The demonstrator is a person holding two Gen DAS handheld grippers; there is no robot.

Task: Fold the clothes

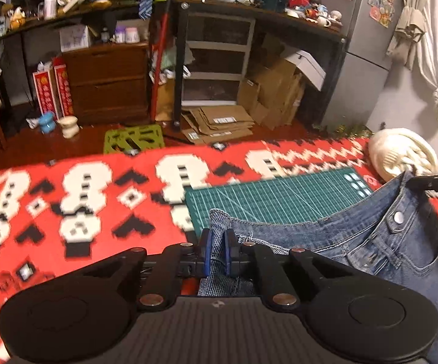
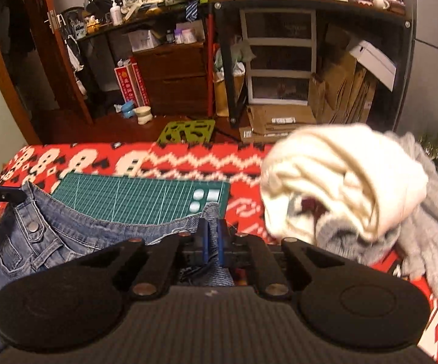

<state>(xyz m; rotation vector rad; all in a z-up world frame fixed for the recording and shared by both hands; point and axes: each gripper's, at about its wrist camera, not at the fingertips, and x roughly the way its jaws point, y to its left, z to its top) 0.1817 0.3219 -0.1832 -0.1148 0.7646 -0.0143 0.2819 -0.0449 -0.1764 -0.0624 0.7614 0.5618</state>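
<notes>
The left tongs, nearest the left wrist camera, are pinched narrow on one end of the waistband of the blue denim jeans. The right tongs grip the waistband's other end the same way, blue pads pressed on the folded denim. Between the two grips the waistband sags in a shallow curve, so its line runs left to right, with the metal button toward the left tongs' side. The rest of the jeans drops below the cameras, out of view.

Beneath lies the red, white and black patterned blanket, spread over the desk. The green gridded cutting mat rests on it just beyond the waistband. A cream knitted garment sits bunched on a grey garment, right of the jeans.
</notes>
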